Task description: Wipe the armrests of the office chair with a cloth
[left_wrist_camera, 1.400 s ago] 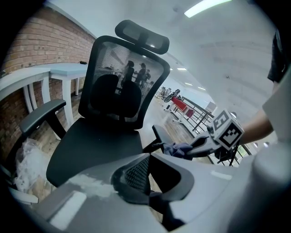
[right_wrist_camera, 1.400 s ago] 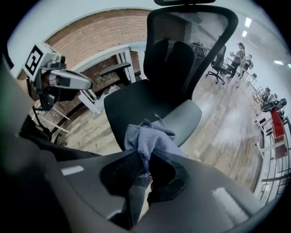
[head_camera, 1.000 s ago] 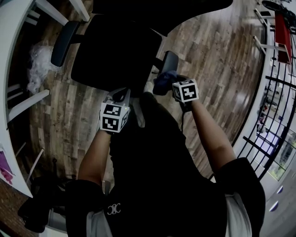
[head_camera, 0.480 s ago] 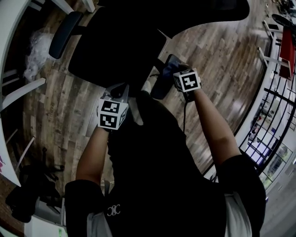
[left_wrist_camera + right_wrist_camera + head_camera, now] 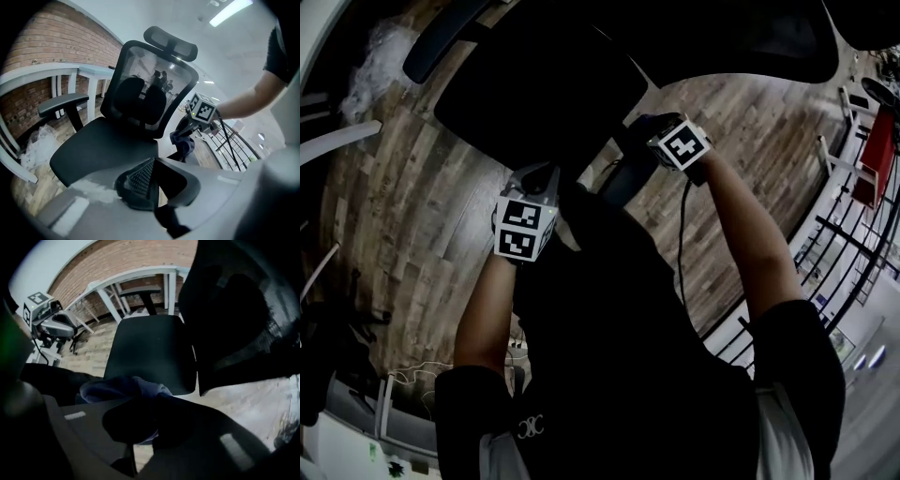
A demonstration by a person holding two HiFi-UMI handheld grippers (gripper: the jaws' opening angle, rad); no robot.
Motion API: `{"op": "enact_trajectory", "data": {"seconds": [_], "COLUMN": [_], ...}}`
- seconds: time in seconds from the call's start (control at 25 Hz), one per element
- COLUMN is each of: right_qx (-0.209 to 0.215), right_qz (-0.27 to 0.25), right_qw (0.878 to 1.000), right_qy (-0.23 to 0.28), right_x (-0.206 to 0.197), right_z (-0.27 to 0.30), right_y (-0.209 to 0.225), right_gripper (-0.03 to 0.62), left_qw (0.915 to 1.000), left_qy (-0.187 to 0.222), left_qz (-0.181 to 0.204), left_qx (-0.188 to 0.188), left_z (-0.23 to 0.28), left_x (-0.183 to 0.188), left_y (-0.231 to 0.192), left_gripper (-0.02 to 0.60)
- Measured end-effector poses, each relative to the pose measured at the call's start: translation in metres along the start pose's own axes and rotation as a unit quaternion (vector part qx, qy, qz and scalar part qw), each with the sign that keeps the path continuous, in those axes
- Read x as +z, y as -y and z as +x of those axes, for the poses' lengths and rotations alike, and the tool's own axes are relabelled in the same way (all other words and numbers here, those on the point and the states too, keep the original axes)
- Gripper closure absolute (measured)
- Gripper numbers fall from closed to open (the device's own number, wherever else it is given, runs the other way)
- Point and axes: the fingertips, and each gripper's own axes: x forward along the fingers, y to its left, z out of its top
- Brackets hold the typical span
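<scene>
The black office chair's seat (image 5: 534, 89) fills the top of the head view, with its mesh back (image 5: 150, 89) rising behind. My right gripper (image 5: 652, 129) is shut on a dark blue cloth (image 5: 119, 386) and presses it down onto the chair's right armrest (image 5: 619, 178). From the left gripper view the cloth (image 5: 183, 141) hangs bunched under that gripper. My left gripper (image 5: 542, 180) hovers at the seat's front edge, jaws shut with nothing between them (image 5: 151, 180). The other armrest (image 5: 63, 101) stands free on the far side.
A white desk with slanted legs (image 5: 108, 301) runs along the brick wall beyond the chair. A crumpled plastic bag (image 5: 40, 145) lies on the wood floor under it. A black metal railing (image 5: 853, 216) curves along the right side.
My right gripper has slid the cloth farther along the right armrest, away from the person. The left gripper has stayed almost still. The head view has tilted slightly.
</scene>
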Motion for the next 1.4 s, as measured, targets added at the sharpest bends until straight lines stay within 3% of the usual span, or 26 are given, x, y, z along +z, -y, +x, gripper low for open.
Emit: {"op": "enact_trajectory", "data": {"seconds": [0.12,0.24,0.36,0.56,0.68,0.84,0.92,1.0,1.4], "right_qx": [0.064,0.162,0.238,0.316,0.357,0.393,0.401,0.401,0.342], "right_qz": [-0.113,-0.182,-0.211,-0.245,-0.247,-0.259,-0.265,-0.268,-0.308], "right_qw": [0.988,0.952,0.905,0.830,0.793,0.754,0.743,0.740,0.763], "right_qy": [-0.087,-0.185,-0.281,-0.389,-0.427,-0.457,-0.466,-0.468,-0.454], "right_x": [0.001,-0.003,-0.005,-0.015,-0.021,-0.032,-0.037,-0.043,-0.069], "right_z": [0.012,0.022,0.028,0.041,0.049,0.057,0.059,0.063,0.094], "right_y": [-0.006,-0.016,-0.022,-0.035,-0.044,-0.053,-0.055,-0.057,-0.057], "right_gripper": [0.545,0.545,0.545,0.545,0.546,0.546,0.546,0.546,0.546], "left_qw": [0.9999,0.9998,0.9995,0.9994,0.9991,0.9984,0.9981,0.9978,0.9973], "left_qy": [0.000,0.004,0.006,0.001,-0.005,-0.009,-0.008,-0.006,-0.004], "left_qz": [0.006,-0.010,-0.016,-0.016,-0.025,-0.041,-0.047,-0.054,-0.063], "left_qx": [0.010,0.015,0.025,0.032,0.034,0.037,0.038,0.037,0.037], "left_z": [-0.003,0.001,0.005,0.014,0.018,0.025,0.028,0.030,0.027], "left_x": [-0.009,-0.010,-0.013,-0.029,-0.043,-0.055,-0.057,-0.059,-0.063], "left_y": [0.001,0.003,0.004,0.006,0.006,0.004,0.003,0.004,-0.003], "left_gripper": [0.575,0.575,0.575,0.575,0.575,0.575,0.575,0.575,0.575]}}
